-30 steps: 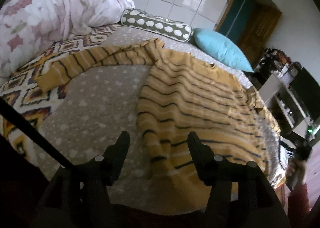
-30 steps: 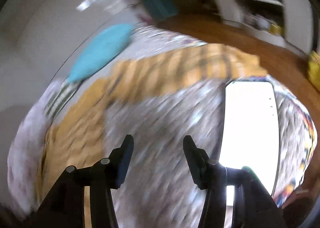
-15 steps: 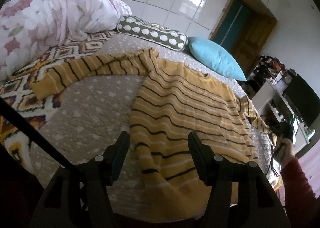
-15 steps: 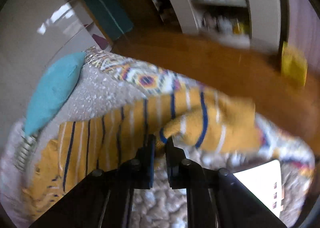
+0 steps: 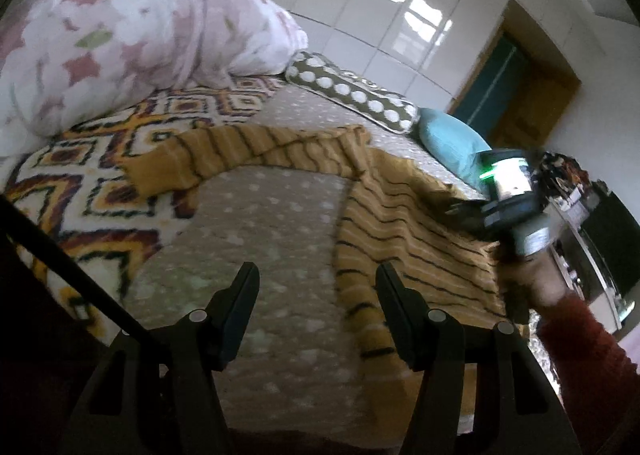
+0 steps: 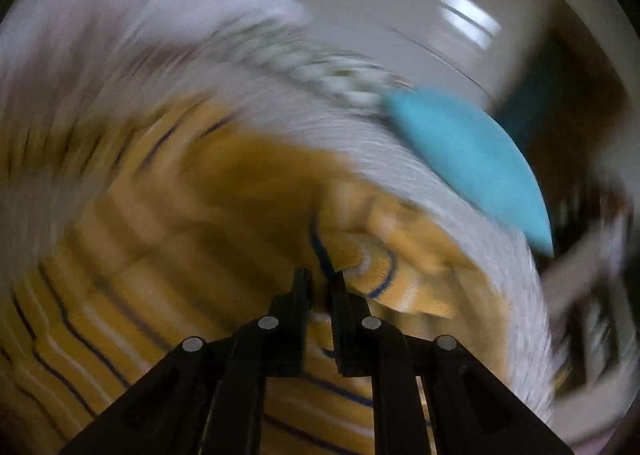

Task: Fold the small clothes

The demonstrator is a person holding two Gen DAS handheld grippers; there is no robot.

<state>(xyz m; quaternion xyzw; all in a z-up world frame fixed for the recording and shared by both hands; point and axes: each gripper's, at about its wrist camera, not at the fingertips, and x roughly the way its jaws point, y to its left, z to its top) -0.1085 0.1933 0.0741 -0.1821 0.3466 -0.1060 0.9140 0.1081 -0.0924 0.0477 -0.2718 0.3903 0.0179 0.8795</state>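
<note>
Right gripper (image 6: 319, 283) has its jaws clamped on the striped sweater (image 5: 404, 215) sleeve, lower centre; left gripper (image 5: 317, 291) hangs open-jawed over the bed (image 5: 256, 223).

1. One sweater (image 5: 408, 223), striped.
2. Two pillows: a dotted pillow (image 5: 352, 95) and a blue pillow (image 5: 452, 143).
3. One duvet (image 5: 132, 39), floral.
4. One bed (image 5: 256, 223).
5. Two grippers: left gripper (image 5: 316, 275), right gripper (image 6: 318, 275).
</note>
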